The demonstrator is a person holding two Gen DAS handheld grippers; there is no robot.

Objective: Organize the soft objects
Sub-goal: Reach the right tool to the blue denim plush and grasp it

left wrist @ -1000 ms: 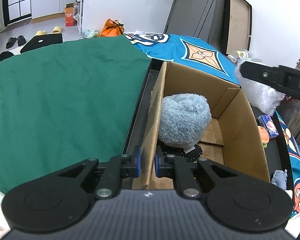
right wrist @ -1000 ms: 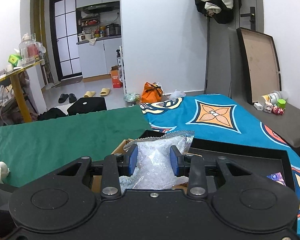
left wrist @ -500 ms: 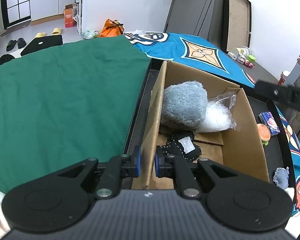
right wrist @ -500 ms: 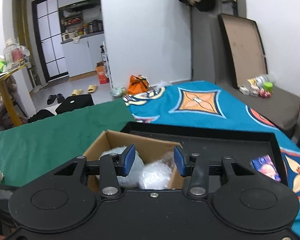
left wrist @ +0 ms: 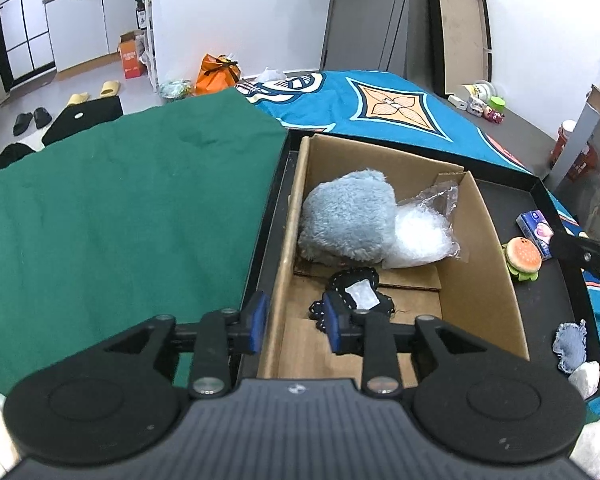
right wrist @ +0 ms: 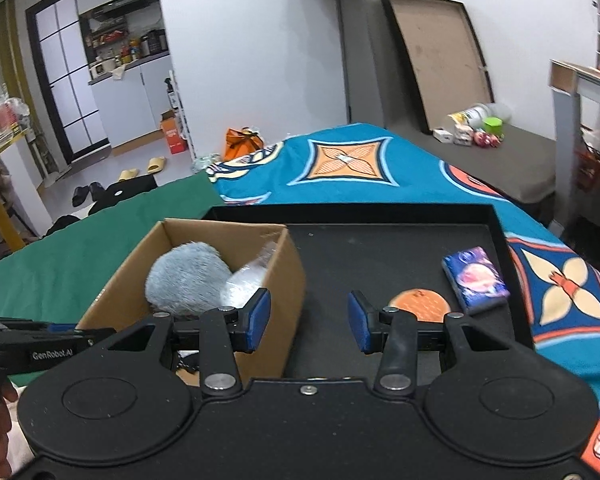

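Three soft things already fill the cardboard box [left wrist: 480,216], so the left gripper [left wrist: 294,318], its jaws just opening, straddles its wall unclamped, while the right gripper [right wrist: 309,322] gapes empty near the burger toy [right wrist: 419,303].

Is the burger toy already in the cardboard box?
No, the burger toy lies on the black tray, outside the cardboard box.
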